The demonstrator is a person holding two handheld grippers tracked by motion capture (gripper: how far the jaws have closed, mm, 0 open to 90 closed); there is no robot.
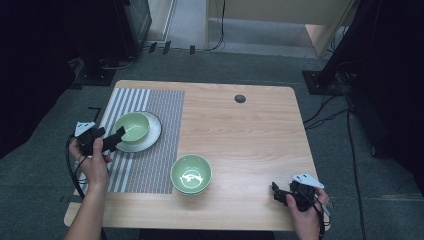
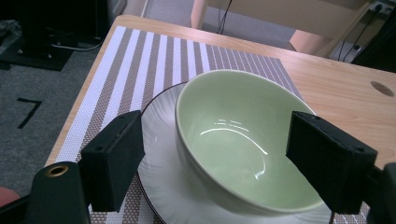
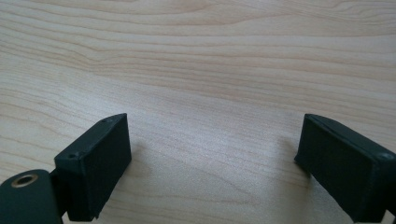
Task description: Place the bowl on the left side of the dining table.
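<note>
A light green bowl sits on a white plate on a striped placemat at the table's left. My left gripper is open just in front of that bowl, its jaws wide apart on either side of the bowl's near wall without touching it. A second green bowl stands on the wood at the placemat's right edge. My right gripper is open low over bare wood at the front right, with nothing between its jaws.
The wooden table has a round cable hole near its far edge. Dark equipment and cables lie on the floor around it. Bare wood stretches between the second bowl and my right gripper.
</note>
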